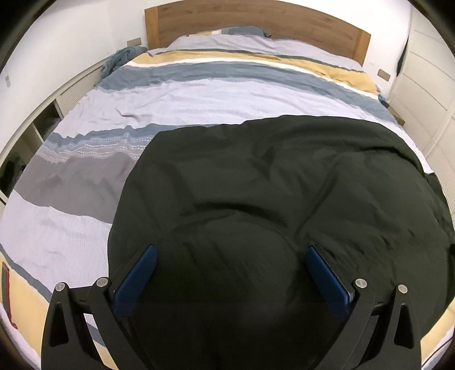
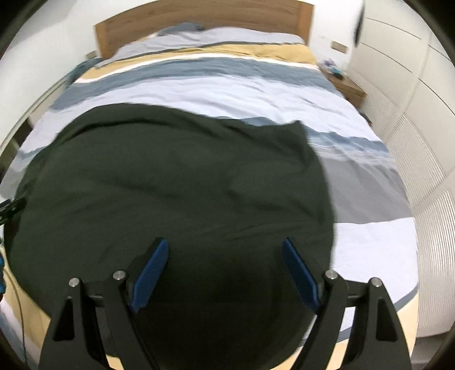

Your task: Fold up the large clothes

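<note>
The left wrist camera sat behind the left gripper (image 1: 230, 253) and looked forward and downward along its blue-padded fingers (image 1: 142, 273), from the foot of the bed toward the curved wooden headboard (image 1: 256, 20). It was close above the large dark green cloth (image 1: 284, 185), which filled the lower right of its view. The right wrist camera, behind the right gripper (image 2: 226, 247), faced the same direction at a similar close height, with the cloth filling its lower left. Both views shared the cloth, the striped grey, blue and yellow bedspread (image 1: 199, 94) and the headboard.
</note>
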Demonstrator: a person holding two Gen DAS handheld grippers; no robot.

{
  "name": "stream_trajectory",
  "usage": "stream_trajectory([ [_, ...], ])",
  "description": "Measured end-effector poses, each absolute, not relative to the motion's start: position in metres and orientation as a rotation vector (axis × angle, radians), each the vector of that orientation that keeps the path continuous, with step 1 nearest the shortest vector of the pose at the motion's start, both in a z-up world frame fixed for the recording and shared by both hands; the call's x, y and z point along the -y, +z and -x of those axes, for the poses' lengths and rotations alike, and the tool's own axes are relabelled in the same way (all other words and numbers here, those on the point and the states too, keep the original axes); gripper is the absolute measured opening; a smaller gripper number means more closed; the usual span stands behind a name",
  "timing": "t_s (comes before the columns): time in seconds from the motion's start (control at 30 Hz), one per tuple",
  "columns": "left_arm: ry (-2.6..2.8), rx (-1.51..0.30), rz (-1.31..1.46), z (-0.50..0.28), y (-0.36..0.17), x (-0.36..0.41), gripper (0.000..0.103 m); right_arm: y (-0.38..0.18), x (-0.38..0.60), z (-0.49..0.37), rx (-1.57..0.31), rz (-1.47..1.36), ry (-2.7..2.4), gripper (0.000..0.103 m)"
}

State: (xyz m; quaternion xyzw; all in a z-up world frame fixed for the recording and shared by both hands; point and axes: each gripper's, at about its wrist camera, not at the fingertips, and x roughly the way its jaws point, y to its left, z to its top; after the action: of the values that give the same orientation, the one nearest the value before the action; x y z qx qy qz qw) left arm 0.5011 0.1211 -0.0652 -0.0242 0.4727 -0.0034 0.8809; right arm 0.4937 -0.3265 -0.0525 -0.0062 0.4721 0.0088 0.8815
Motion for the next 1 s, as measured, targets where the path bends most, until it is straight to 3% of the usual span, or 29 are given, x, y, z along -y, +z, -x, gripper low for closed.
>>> stream_trajectory([
  [0.37,-0.084,-1.044,0.106,-0.483,-0.076,-0.130,0.102,-0.075,0.317,-0.484,-1.042,-0.019,0.033,0.082],
  [0.7,0.019,-1.038,0.257,-0.459,-0.071,-0.221,0.102,-0.059,0.430,-0.467,-1.026,-0.163,-0.126,0.082],
  [1.0,-0.093,-1.127,0.599,-0.477,-0.118,-0.283,0.102,-0.096,0.478,-0.486,-1.090,-0.492,0.019,0.083],
])
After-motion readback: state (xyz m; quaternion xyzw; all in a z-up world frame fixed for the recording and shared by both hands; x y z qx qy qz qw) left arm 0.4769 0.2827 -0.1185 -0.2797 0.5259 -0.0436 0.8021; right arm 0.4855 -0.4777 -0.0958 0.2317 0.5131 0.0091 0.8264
